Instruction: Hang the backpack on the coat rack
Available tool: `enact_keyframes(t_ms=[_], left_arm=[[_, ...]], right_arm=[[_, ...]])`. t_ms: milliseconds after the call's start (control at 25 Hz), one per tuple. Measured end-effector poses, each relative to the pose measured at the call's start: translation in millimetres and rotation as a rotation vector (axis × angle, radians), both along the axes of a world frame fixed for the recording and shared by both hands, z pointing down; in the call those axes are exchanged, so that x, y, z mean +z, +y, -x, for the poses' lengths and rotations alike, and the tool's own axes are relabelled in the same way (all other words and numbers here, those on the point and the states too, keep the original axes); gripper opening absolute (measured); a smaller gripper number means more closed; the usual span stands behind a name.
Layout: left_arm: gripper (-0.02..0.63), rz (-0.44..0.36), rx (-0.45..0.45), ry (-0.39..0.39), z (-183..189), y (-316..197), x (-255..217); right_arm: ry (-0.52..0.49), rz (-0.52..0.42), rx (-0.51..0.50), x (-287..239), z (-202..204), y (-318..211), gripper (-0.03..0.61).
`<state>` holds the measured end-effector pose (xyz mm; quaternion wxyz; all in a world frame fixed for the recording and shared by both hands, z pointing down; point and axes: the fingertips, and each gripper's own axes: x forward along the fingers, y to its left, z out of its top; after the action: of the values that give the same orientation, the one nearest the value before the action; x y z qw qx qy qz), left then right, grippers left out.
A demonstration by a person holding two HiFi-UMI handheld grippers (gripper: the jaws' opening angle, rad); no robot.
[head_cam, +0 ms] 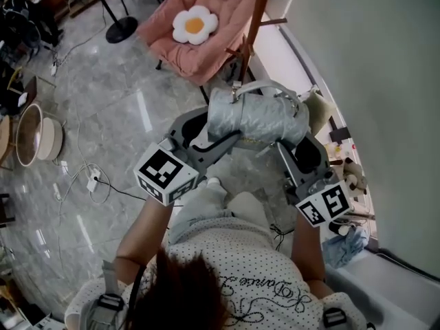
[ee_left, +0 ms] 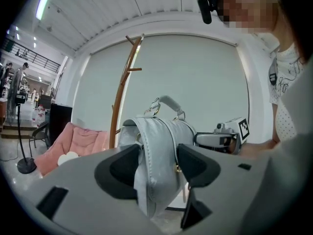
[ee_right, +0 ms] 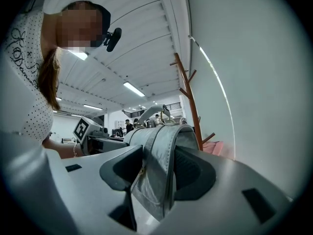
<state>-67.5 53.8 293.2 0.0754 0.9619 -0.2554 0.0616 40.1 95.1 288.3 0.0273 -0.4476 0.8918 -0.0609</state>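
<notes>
A silver-grey backpack (head_cam: 258, 119) hangs in the air in front of me, lying crosswise between both grippers, its top handle (head_cam: 256, 86) toward the wooden coat rack (head_cam: 260, 12). My left gripper (head_cam: 208, 133) is shut on the bag's left end; in the left gripper view the grey material (ee_left: 154, 160) fills the gap between the jaws. My right gripper (head_cam: 301, 147) is shut on the other end, with a strap and side panel (ee_right: 159, 168) pinched between its jaws. The coat rack (ee_left: 122, 89) stands just behind the bag, against the white wall, its pegs (ee_right: 188, 89) above bag height.
A pink lounge chair (head_cam: 206, 53) with a flower cushion (head_cam: 194, 24) stands beside the rack. A black stand base (head_cam: 122, 28), a round basket (head_cam: 31, 135) and cables (head_cam: 89, 181) lie on the marble floor to the left. Small items (head_cam: 347, 174) line the wall's foot.
</notes>
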Motion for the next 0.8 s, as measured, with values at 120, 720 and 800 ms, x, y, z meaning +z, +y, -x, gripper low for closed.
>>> enact_keyframes(t_ms=[120,720,800], left_arm=[[0.255,0.007,0.018,-0.003,1.7,-8.9,2.9],[0.247,0.068,-0.054,-0.026,-23.6,-79.9,22.7],[0.247,0.061,-0.076,-0.035,-32.2,-97.1,22.1]], right_arm=[[-0.006,0.013,0.017,2.5,2.9,-5.2,0.195],[-0.004,0.088,-0.087,22.5,-23.9,-84.1,0.192],[0.010,0.085,-0.114,22.1,-33.1,-104.4,0.192]])
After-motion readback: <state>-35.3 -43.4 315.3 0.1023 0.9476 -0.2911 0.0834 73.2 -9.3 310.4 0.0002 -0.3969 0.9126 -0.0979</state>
